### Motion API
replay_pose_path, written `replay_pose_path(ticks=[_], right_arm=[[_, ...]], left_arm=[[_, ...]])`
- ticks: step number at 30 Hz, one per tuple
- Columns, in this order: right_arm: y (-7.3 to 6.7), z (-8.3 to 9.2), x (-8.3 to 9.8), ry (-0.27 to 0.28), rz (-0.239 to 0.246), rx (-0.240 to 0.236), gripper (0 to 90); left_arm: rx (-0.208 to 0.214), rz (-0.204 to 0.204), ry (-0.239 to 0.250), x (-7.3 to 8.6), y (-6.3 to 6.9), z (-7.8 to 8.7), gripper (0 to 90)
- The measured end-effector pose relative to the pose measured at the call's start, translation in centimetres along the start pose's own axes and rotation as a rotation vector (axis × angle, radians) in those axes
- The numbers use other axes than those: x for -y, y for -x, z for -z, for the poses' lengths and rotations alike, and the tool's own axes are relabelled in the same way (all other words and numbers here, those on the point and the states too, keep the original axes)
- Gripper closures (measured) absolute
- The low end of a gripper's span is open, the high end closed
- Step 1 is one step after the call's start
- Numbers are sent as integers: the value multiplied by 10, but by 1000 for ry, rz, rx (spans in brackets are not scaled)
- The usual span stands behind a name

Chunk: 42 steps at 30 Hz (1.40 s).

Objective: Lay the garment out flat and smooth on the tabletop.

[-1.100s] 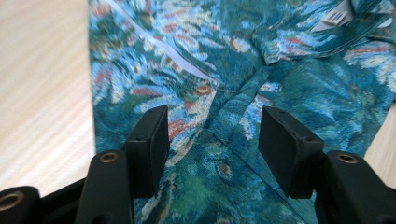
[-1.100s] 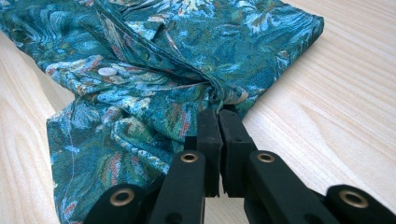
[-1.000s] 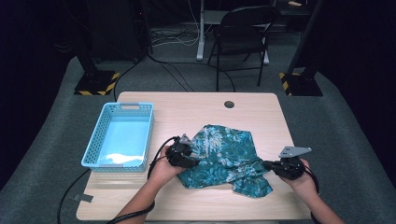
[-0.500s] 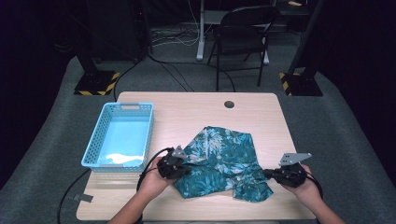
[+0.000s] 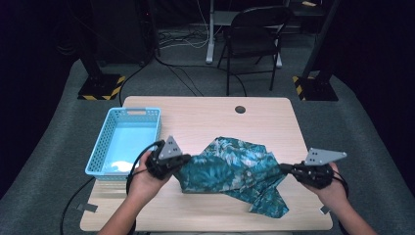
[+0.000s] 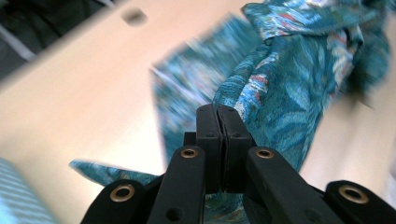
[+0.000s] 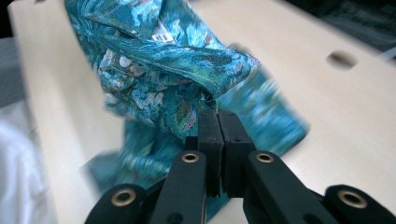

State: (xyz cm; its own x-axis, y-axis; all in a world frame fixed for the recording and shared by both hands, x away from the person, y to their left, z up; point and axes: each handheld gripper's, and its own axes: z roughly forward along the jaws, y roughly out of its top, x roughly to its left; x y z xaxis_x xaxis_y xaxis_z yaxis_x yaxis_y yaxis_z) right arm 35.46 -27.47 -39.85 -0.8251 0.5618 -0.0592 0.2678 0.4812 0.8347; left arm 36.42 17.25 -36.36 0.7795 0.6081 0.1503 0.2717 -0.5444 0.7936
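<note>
While clamped, shirt (image 5: pixel 230 169) between hand-held grippers

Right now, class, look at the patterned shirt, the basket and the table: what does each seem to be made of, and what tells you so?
Shirt: thin woven cloth, matte, teal leaf print; it folds and drapes softly, with buttons and a label near the collar.
Basket: probably moulded plastic, light blue, smooth; its walls are an even lattice.
Table: looks like pale wood laminate, faint grain, with a round hole.
</note>
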Motion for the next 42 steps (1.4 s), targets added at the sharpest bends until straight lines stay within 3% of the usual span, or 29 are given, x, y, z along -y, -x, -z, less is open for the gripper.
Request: replay_pose_path(ticks=[5,9,11,13,15,17,18,24,29,33,38,42], right_arm=[[26,-20,-30,16,19,56,887],[49,-50,-46,-39,28,95,886],[60,-66,-48,-73,20,111,885],[70,-81,-49,-108,6,118,882],[82,-99,-45,-145,-26,123,881],[85,-105,-43,-154,-38,125,880],[88,-110,-41,-159,-50,126,880],[98,-134,-26,-175,-132,148,837],[96,-138,-21,-169,-161,165,745],[84,-133,-19,-163,-130,150,711],[58,-125,-9,-157,-115,89,656],[37,-119,2,-161,-103,53,601]], left_arm=[[-123,27,30,-24,-35,-19,880],[-179,88,-13,-27,-62,-52,881],[-189,113,-38,-25,-72,-68,881],[-216,111,-79,-22,-79,-86,880],[-222,137,-110,-17,-85,-101,880],[-226,144,-122,-15,-88,-108,880],[-230,167,-140,-10,-93,-120,880],[-243,207,-174,2,-98,-139,880],[-246,270,-200,17,-104,-151,871],[-239,296,-207,26,-103,-154,736],[-246,315,-180,27,-99,-147,561],[-249,306,-144,24,-92,-133,483]])
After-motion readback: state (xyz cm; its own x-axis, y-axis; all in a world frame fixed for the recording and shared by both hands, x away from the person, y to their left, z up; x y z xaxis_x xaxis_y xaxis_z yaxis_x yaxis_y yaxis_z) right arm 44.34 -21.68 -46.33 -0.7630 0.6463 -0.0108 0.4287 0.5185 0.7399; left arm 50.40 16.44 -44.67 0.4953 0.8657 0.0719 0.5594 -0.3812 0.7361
